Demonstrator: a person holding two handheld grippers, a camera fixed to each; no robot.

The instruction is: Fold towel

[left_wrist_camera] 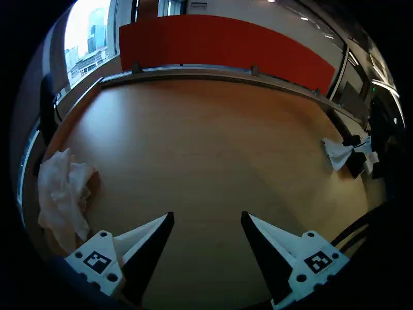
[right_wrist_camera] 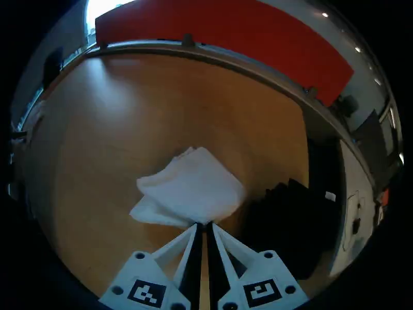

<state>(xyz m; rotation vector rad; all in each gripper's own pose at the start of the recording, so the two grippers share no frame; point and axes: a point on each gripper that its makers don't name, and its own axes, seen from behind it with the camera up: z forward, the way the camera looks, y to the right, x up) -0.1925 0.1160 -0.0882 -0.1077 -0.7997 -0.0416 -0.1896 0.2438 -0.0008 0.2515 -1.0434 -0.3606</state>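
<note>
A white towel [right_wrist_camera: 192, 190] hangs bunched from the tips of my right gripper [right_wrist_camera: 204, 225], which is shut on its near edge, over the right side of the wooden table [right_wrist_camera: 129, 113]. In the left gripper view the same towel [left_wrist_camera: 336, 153] appears far right, at the table's edge, with the right gripper [left_wrist_camera: 360, 154] dark behind it. My left gripper [left_wrist_camera: 207, 214] is open above bare tabletop with nothing between its fingers. A crumpled pile of white cloth [left_wrist_camera: 63, 195] lies at the table's left edge, beside the left finger.
A red partition [left_wrist_camera: 222, 44] runs along the far edge of the wooden table [left_wrist_camera: 206, 134]. Windows are at the far left. Past the table's right edge are dark furniture [right_wrist_camera: 289, 222] and the floor.
</note>
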